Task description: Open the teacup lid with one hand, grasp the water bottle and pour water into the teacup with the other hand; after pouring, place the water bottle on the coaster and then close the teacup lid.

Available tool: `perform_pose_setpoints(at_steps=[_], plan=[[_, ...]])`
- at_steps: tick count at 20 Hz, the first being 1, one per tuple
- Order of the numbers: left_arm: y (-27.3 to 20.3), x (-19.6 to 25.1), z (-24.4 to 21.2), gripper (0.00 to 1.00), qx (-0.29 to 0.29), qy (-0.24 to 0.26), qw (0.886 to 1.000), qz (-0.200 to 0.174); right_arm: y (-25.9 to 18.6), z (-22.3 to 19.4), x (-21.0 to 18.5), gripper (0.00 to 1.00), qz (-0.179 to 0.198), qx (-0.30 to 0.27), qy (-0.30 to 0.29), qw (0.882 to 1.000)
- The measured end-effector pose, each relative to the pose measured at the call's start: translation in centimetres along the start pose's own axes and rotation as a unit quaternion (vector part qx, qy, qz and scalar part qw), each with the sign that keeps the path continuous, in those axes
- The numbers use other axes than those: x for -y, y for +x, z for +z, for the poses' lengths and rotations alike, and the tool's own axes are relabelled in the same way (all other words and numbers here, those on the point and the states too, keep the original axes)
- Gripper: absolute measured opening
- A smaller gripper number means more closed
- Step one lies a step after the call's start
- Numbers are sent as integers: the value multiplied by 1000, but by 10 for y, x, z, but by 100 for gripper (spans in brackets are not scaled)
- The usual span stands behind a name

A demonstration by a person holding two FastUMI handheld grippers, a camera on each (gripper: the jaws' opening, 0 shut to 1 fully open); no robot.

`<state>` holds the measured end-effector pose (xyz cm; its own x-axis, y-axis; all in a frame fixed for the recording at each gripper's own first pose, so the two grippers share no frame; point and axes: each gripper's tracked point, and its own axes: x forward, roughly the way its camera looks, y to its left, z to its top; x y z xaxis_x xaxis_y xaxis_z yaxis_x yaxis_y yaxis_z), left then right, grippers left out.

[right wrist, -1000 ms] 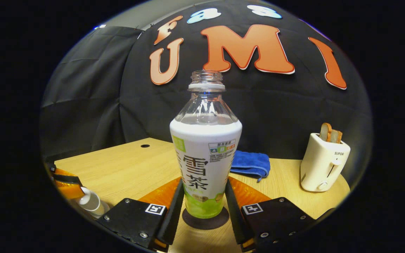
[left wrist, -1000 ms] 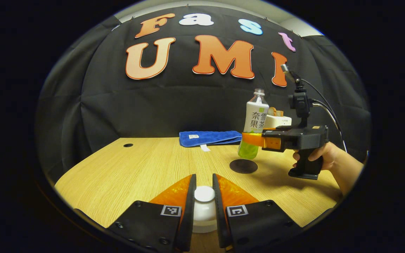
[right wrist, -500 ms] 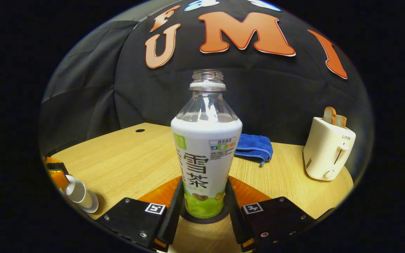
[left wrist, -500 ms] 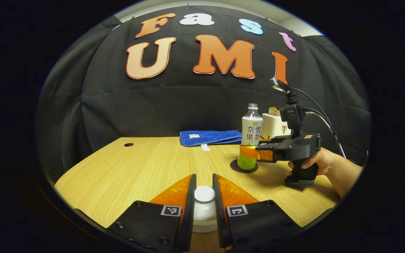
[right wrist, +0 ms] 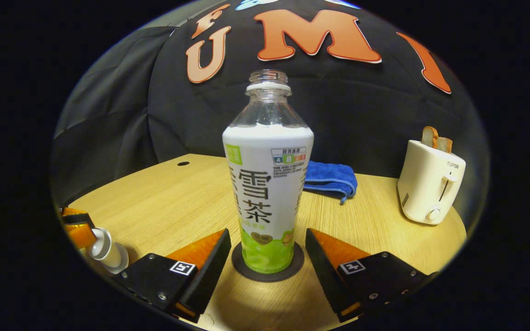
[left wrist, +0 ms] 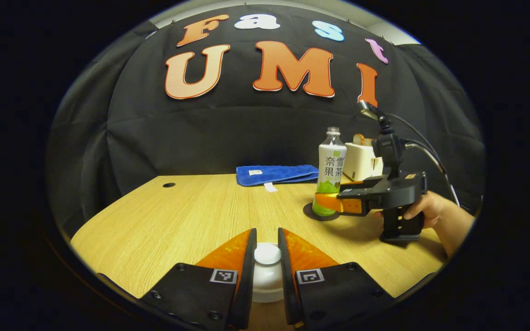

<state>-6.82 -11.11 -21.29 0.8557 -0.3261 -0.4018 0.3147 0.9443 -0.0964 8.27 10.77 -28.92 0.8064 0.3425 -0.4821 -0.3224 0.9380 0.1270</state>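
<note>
Bottle [right wrist: 267, 184] was set upright on the coaster [right wrist: 246, 269], between the wide-spread right gripper [right wrist: 267, 250] fingers, released. Lid [left wrist: 267, 254] was kept pinched in the left gripper [left wrist: 267, 257], ready for closing.

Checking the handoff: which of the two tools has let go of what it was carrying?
The right tool: its fingers stand apart, clear of the bottle on the coaster. The left tool grips the white lid.

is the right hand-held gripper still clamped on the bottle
No, in the right gripper view the right hand-held gripper is open, its fingers clear of the bottle, which stands upright on the coaster.
</note>
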Motion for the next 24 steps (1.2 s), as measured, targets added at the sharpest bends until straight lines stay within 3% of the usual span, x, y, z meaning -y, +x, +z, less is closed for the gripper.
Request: perform_pose_setpoints(at_steps=[7, 9, 10, 17, 20, 24], plan=[[5, 4, -4, 31, 0, 7, 1000, -2, -45, 17, -9, 98, 13, 34, -1, 999], [3, 4, -4, 37, 5, 14, 1000, -3, -59, 24, -7, 98, 9, 46, 13, 999], [3, 6, -2, 49, 9, 13, 1000, -3, -66, 28, -4, 97, 3, 52, 18, 998], [-10, 1, 56, 87, 86, 11, 996, 14, -119, 82, 13, 97, -37, 124, 44, 991], [-19, -10, 92, 94, 124, -2, 992, 30, -142, 97, 20, 97, -59, 147, 35, 987], [-30, -22, 144, 95, 177, -25, 983, 42, -166, 99, 25, 97, -74, 147, 25, 986]])
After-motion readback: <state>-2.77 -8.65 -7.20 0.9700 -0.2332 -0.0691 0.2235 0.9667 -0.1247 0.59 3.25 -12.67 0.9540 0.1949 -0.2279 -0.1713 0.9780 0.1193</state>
